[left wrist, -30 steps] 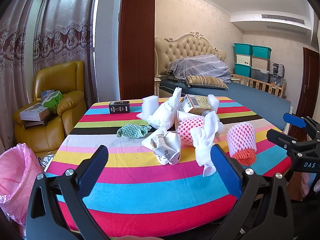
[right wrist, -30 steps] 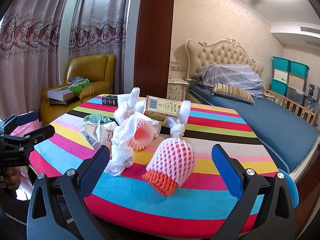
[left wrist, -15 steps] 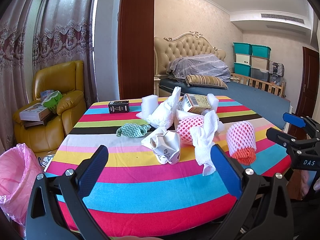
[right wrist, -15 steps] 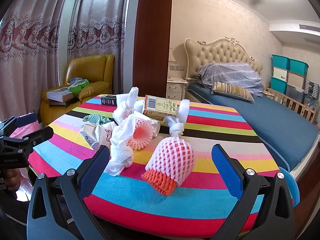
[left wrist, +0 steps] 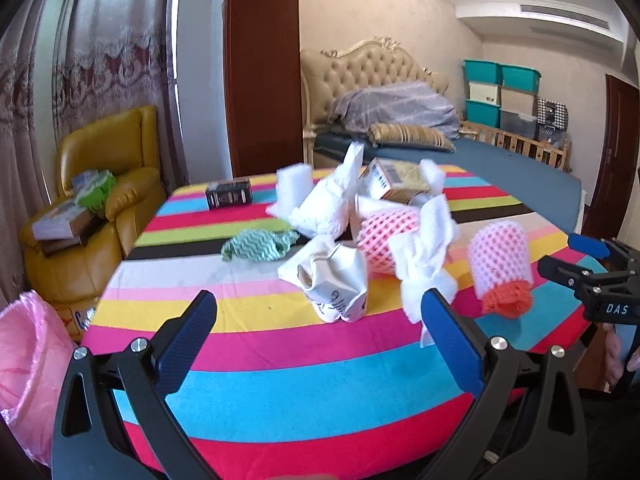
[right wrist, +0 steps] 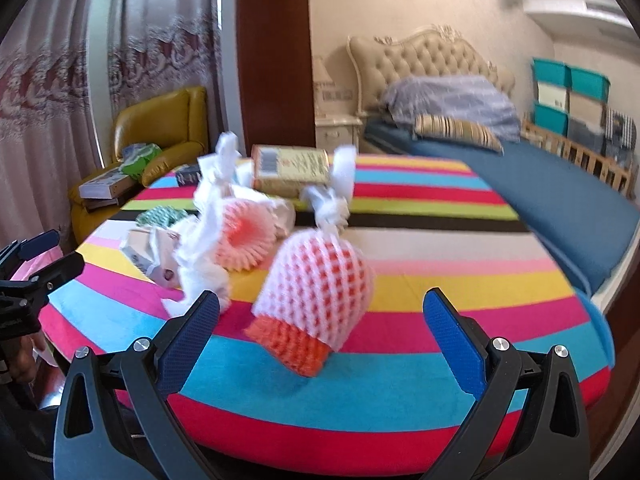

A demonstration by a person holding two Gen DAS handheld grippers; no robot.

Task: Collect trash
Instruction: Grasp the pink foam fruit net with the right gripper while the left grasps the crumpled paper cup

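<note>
Now the striped table carries the trash: a white-and-orange foam fruit net lying just ahead of the right gripper, crumpled paper bag ahead of the left gripper; both jaws gape wide, empty, over the near edge

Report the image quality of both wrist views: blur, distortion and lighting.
Left wrist view: mostly sharp, only slight smear on the white tissue; fisheye bends the door frame. Right wrist view: clear motion blur on the foam net and box, while its own tongs stay crisp; soft, washed daylight from the curtains.
</note>
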